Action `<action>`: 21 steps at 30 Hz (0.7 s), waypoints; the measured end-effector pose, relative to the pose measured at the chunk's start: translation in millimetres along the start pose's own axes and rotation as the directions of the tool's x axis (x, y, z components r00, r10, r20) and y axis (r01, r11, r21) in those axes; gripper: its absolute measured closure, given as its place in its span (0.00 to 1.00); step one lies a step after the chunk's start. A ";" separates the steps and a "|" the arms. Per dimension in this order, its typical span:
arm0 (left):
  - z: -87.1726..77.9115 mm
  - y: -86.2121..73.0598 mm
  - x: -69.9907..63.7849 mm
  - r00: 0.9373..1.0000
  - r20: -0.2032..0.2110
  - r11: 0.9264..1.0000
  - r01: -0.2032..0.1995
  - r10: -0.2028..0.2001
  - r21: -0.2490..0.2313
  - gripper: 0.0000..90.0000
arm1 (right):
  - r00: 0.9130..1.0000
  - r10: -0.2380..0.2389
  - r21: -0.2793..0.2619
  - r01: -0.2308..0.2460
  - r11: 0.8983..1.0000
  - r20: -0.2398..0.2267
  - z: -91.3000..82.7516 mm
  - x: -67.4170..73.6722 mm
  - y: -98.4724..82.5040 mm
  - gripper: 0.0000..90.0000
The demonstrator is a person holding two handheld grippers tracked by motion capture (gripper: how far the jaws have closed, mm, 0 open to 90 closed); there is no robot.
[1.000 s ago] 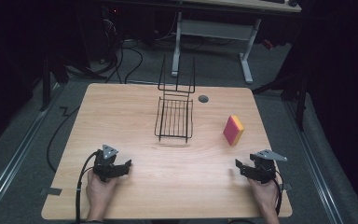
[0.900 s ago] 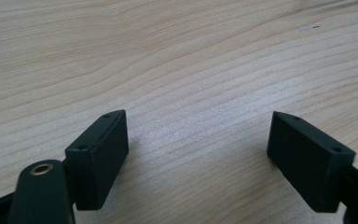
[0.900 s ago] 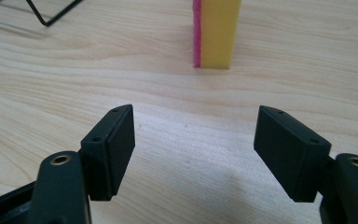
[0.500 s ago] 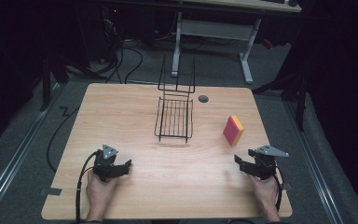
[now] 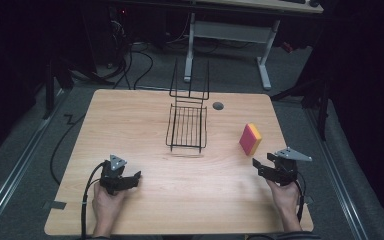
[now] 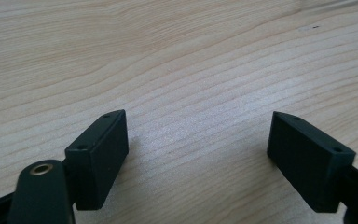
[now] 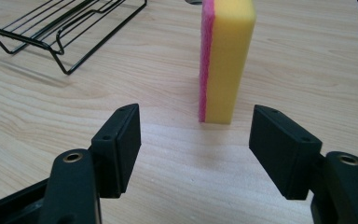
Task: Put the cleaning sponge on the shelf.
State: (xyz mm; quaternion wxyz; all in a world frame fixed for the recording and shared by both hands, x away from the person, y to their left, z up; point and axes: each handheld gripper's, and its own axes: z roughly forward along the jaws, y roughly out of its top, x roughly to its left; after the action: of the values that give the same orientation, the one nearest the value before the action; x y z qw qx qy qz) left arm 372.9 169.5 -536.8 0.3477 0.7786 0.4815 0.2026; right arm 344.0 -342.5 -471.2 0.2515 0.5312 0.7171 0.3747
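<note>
Right gripper view: the right hand-held gripper [image 7: 195,154] has its jaws spread, nothing between the pads, and they have just been closing a little from a wider stance; the gap still looks wider than the sponge [image 7: 224,60] is thick. The sponge stands straight ahead of the jaws on the surface [image 7: 307,70], near but apart from them, so the line-up reads as a reach for a pinch across its two broad faces. It stands on a narrow edge, long axis upright; the pink scouring layer faces the left of this view, the yellow foam the right, and a thin edge faces the camera. That pose presents the broad faces to the two pads, which likely explains the approach from this side. High view: the right hand-held gripper [image 5: 272,170] sits at the near right of the surface, the sponge [image 5: 250,139] just beyond it, and the black wire rack [image 5: 187,127] well apart to the left at mid-table, lying flat with its tall end at the far side; probably the destination, judged only from the layout. The left hand-held gripper [image 5: 125,181] rests low at the near left. Left gripper view: its jaws [image 6: 198,154] are spread over bare wood, holding nothing.
</note>
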 end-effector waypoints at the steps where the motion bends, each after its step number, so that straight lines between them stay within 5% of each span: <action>1: 0.0 0.0 0.0 1.000 0.000 1.000 0.000 0.000 0.000 0.23 | 1.000 -0.001 -0.002 0.001 1.000 -0.003 0.3 0.0 1.9 0.38; 21: -0.2 0.0 0.5 1.000 0.002 1.000 0.002 -0.002 0.000 0.23 | 1.000 0.016 -0.066 -0.015 0.998 0.016 -0.6 -5.3 31.0 0.38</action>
State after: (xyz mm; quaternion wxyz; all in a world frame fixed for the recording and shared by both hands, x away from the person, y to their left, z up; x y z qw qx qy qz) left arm 373.0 170.0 -536.7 0.3487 0.7782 0.4819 0.2014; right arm 362.9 -342.9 -446.1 0.2721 0.5311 0.6981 0.3957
